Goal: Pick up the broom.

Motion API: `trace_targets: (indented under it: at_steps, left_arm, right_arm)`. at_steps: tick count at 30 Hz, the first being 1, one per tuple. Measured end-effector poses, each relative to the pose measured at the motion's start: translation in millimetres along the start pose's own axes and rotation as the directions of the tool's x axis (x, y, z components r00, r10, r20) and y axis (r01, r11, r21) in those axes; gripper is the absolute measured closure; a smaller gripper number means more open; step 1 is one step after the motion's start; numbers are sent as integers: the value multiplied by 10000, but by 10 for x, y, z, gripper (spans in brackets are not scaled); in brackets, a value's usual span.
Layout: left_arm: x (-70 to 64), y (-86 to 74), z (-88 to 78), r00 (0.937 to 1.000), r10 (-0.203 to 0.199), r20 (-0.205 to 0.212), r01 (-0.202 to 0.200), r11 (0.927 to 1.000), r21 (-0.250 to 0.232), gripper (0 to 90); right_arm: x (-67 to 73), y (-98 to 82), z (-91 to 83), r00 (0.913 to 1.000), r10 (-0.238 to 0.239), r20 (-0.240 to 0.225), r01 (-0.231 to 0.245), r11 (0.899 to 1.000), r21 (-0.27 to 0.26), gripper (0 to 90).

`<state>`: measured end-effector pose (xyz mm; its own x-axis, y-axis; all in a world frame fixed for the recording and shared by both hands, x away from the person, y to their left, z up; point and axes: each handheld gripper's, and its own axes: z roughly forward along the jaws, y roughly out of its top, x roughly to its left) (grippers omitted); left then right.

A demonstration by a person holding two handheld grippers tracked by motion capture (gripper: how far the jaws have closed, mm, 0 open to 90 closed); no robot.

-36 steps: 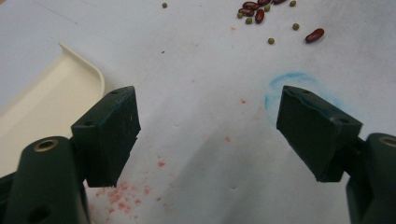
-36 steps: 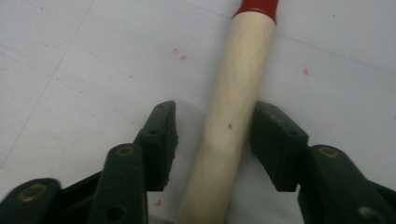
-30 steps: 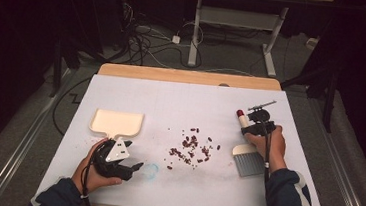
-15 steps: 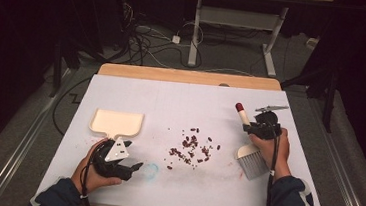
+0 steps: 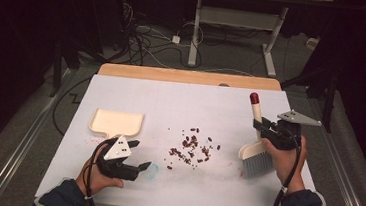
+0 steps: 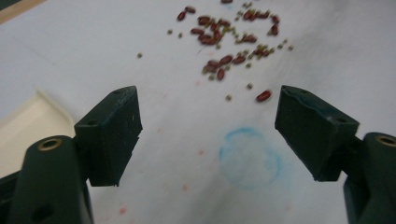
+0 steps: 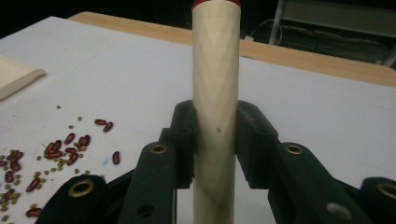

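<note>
The brush handle (image 7: 215, 93) looks like pale, matt plastic with faint faceted ridges, capped in glossy red (image 5: 254, 97). The bristles (image 5: 257, 164) look like grey, fine synthetic fibre. The dustpan (image 5: 117, 123) looks like smooth cream plastic. The table top (image 5: 180, 108) is covered in matt white sheet, faintly stained blue and pink, with a bare wood edge (image 5: 188, 76) at the back. The beans (image 6: 224, 60) are seen as shiny dark red. The jaw pads (image 6: 112, 126) are matt, slightly scuffed rubber, with brass-coloured rivets (image 7: 81, 188).
</note>
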<state>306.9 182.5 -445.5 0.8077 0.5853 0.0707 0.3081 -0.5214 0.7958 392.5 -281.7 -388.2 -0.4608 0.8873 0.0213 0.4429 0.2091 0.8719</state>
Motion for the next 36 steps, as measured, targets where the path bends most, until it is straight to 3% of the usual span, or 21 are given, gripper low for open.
trace_targets:
  at_steps: [1, 5, 6, 7, 10, 11, 12, 14, 15, 18, 20, 23, 24, 25, 27, 29, 30, 31, 32, 35, 36]
  left_arm:
    - [-49, 71, 12, 9996, -25, 284, 32, 9997, -244, 222]
    - [-164, 222, 63, 9975, 206, 678, -166, 9981, -595, 227]
    - [-261, 360, 121, 9937, 346, 1068, -250, 9956, -900, 227]
    - [-261, 360, 121, 9937, 346, 1068, -250, 9956, -900, 227]
    - [-453, 619, 250, 9861, 732, 1490, -543, 9904, -1275, 227]
    - [-518, 708, 298, 9814, 858, 1718, -610, 9876, -1444, 227]
    - [-585, 795, 350, 9776, 997, 1851, -693, 9841, -1637, 227]
    - [-720, 978, 479, 9696, 1201, 2134, -785, 9779, -1936, 227]
    - [-760, 1030, 525, 9673, 1239, 2214, -787, 9761, -2026, 223]
    - [-895, 1176, 703, 9622, 1255, 2415, -713, 9726, -2214, 224]
    - [-950, 1238, 811, 9648, 1112, 2384, -563, 9725, -2260, 233]
    - [-954, 1268, 898, 9655, 773, 2486, -184, 9728, -2311, 256]
    - [-948, 1269, 933, 9685, 601, 2416, 12, 9693, -2461, 276]
    - [-948, 1269, 933, 9685, 601, 2416, 12, 9693, -2461, 293]
    - [-931, 1258, 953, 9770, 531, 2066, 16, 9668, -2557, 355]
    - [-917, 1250, 952, 9783, 495, 2010, 43, 9659, -2587, 377]
    - [-898, 1241, 948, 9796, 432, 1961, 85, 9667, -2558, 421]
    - [-887, 1235, 946, 9796, 420, 1968, 95, 9673, -2536, 442]
    - [-872, 1226, 940, 9801, 467, 1929, 37, 9674, -2532, 459]
    - [-816, 1213, 905, 9765, 647, 2055, -62, 9619, -2734, 550]
    - [-785, 1214, 891, 9782, 679, 1962, -134, 9637, -2668, 562]
  right_arm:
    - [21, 7, -28, 10000, -40, -23, 40, 10000, -74, 708]
    - [130, 63, -150, 9995, -115, -286, 99, 9984, -563, 709]
    - [169, 82, -184, 9993, -128, -364, 101, 9972, -742, 708]
    - [169, 82, -184, 9993, -128, -364, 101, 9972, -742, 708]
    - [365, 164, -302, 9980, -415, -474, 347, 9899, -1378, 708]
    - [365, 164, -302, 9980, -415, -474, 347, 9899, -1378, 708]
    - [477, 190, -345, 9969, -607, -503, 517, 9852, -1632, 707]
    - [533, 194, -362, 9968, -656, -465, 562, 9819, -1807, 708]
    - [636, 199, -380, 9948, -817, -613, 681, 9777, -1988, 707]
    - [735, 195, -387, 9939, -858, -693, 696, 9753, -2096, 707]
    - [881, 185, -391, 9891, -1238, -795, 1032, 9690, -2245, 707]
    - [989, 168, -399, 9861, -1458, -792, 1233, 9635, -2375, 707]
    - [1024, 164, -397, 9847, -1518, -852, 1270, 9611, -2451, 707]
    - [1059, 156, -402, 9845, -1521, -870, 1258, 9591, -2537, 707]
    - [1140, 152, -409, 9825, -1634, -896, 1342, 9538, -2688, 707]
    - [1182, 148, -422, 9809, -1745, -859, 1441, 9486, -2818, 706]
    - [1269, 153, -457, 9758, -2035, -804, 1701, 9366, -3065, 706]
    - [1269, 153, -457, 9758, -2035, -804, 1701, 9366, -3065, 706]
    - [1311, 155, -487, 9735, -2152, -777, 1788, 9273, -3288, 706]
    - [1345, 159, -510, 9751, -2099, -713, 1721, 9196, -3530, 705]
    - [1342, 163, -513, 9744, -2121, -751, 1723, 9181, -3570, 705]
